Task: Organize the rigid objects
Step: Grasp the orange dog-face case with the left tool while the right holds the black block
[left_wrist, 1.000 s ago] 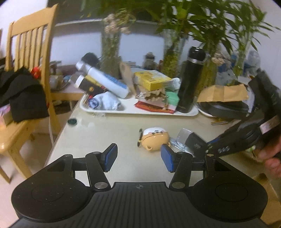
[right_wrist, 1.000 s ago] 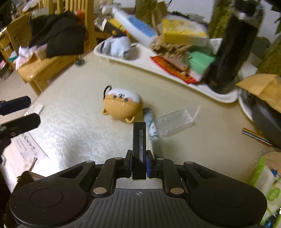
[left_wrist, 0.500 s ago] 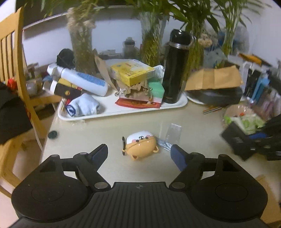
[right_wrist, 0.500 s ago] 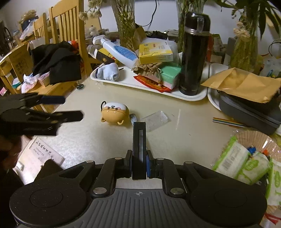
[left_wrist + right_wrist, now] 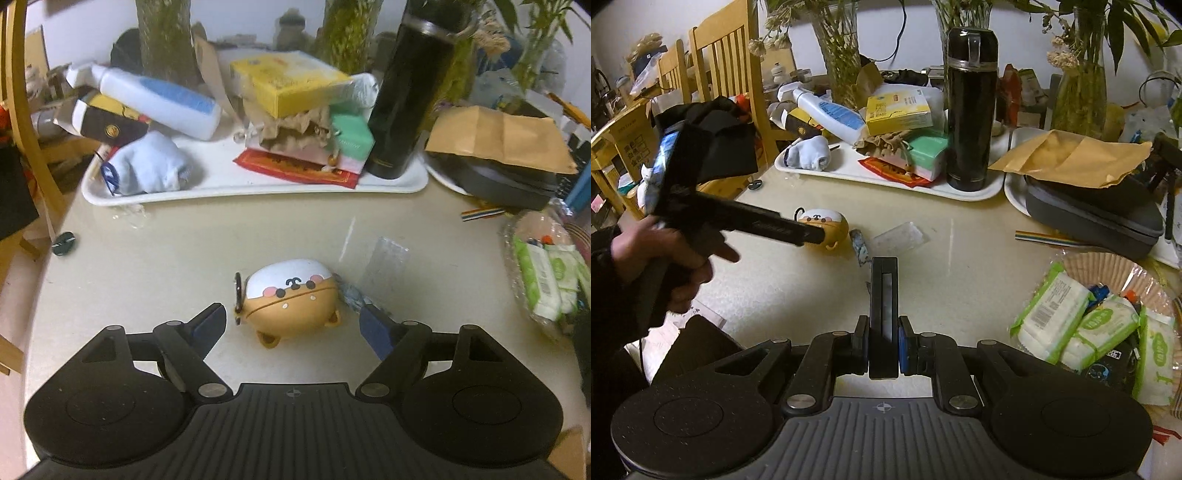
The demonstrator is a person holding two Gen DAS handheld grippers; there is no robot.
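left gripper (image 5: 293, 326) now down over cartoon case (image 5: 290, 297) on table (image 5: 147, 266), jaws spread wider than a second ago, ready to close; right gripper (image 5: 883, 356) clamped on black slab (image 5: 884, 314)

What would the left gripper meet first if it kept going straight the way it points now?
Probably the orange-and-white animal-shaped case on the table: it lies just ahead of the open left gripper, roughly centred between the blue fingertips. The remaining gap is hard to judge.

left hand-held gripper (image 5: 293, 326) spread wide, right hand-held gripper (image 5: 883, 349) — clamped
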